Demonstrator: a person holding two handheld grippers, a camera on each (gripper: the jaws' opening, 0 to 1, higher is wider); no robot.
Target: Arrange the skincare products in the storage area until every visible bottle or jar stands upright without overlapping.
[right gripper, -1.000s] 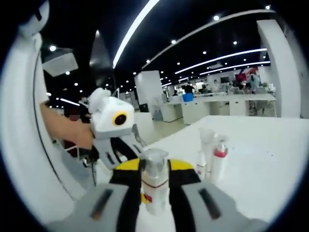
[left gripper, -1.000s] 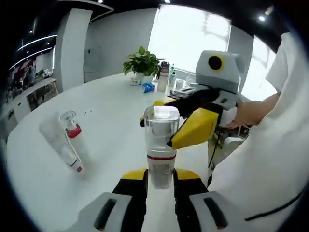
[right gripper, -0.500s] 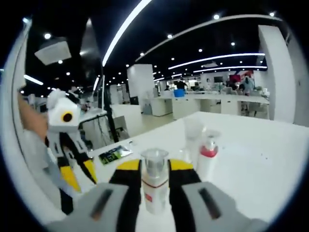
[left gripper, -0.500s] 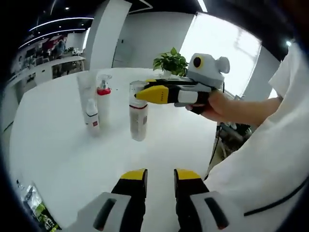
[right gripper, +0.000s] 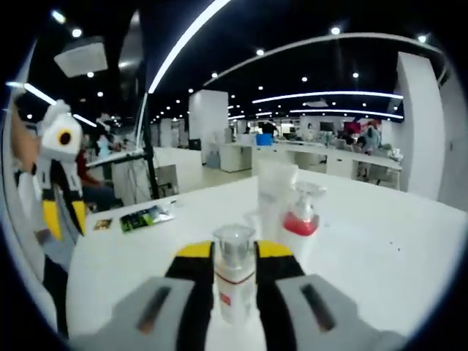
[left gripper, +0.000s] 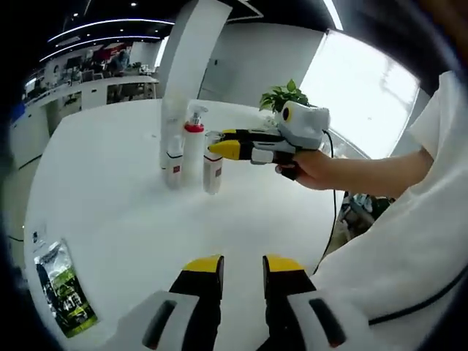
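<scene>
White counter (left gripper: 110,212) carries a cluster of three upright skincare products: a tall frosted tube (left gripper: 172,146), a red-collared pump bottle (left gripper: 193,150), and a clear-capped bottle (left gripper: 213,164) just beside it. Your right gripper (left gripper: 223,143) holds that clear-capped bottle; in the right gripper view its jaws press against both sides of the bottle (right gripper: 234,281), with the pump bottle (right gripper: 299,223) and the tube (right gripper: 274,194) standing close behind. Your left gripper (left gripper: 242,267) is drawn back to the near part of the counter, its jaws a little apart and holding nothing. A green sachet (left gripper: 64,289) lies flat near the counter edge, well apart from the group.

The step in hand appears to be setting the third bottle down next to the other two. Whether its base already rests on the counter cannot be told. Next, you should confirm it stands square, open the jaws gently, and withdraw straight back so that neither neighbour is knocked.
</scene>
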